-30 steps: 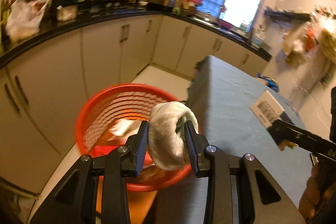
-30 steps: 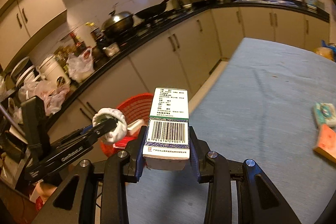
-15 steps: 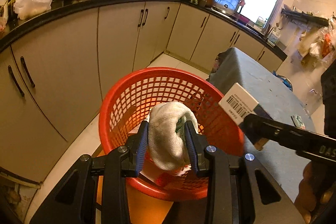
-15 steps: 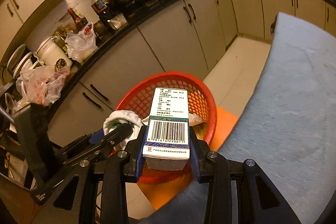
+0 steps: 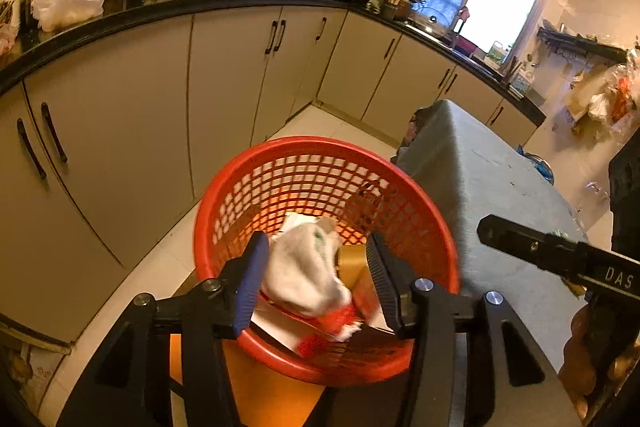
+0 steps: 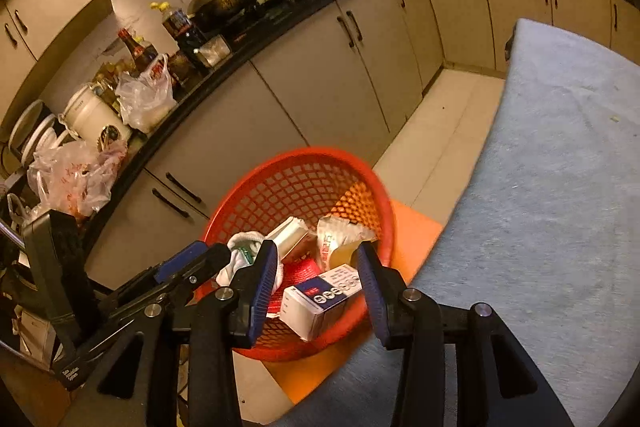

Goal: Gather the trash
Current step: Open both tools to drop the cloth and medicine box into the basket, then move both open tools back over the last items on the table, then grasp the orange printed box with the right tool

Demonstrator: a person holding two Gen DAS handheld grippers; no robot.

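A red mesh basket (image 5: 320, 163) stands on an orange stool beside the table; it also shows in the right wrist view (image 6: 304, 171). My left gripper (image 5: 316, 267) is open above the basket, and a white cloth wad (image 5: 304, 267) falls between its fingers, blurred. My right gripper (image 6: 316, 275) is open over the basket, and the white and blue box (image 6: 320, 301) lies inside below it. Other wrappers (image 6: 336, 235) lie in the basket. The white wad also shows in the right wrist view (image 6: 240, 255), beside the left gripper's finger.
A table with a grey-blue cloth (image 6: 552, 187) is on the right, its edge next to the basket (image 5: 472, 163). Beige kitchen cabinets (image 5: 224, 79) with a black counter run behind. The orange stool (image 6: 412, 227) sits on a pale tiled floor (image 6: 440, 131).
Both grippers opened over the basket. The right one let the box drop into the basket; the left one let the white wad go, which is falling.
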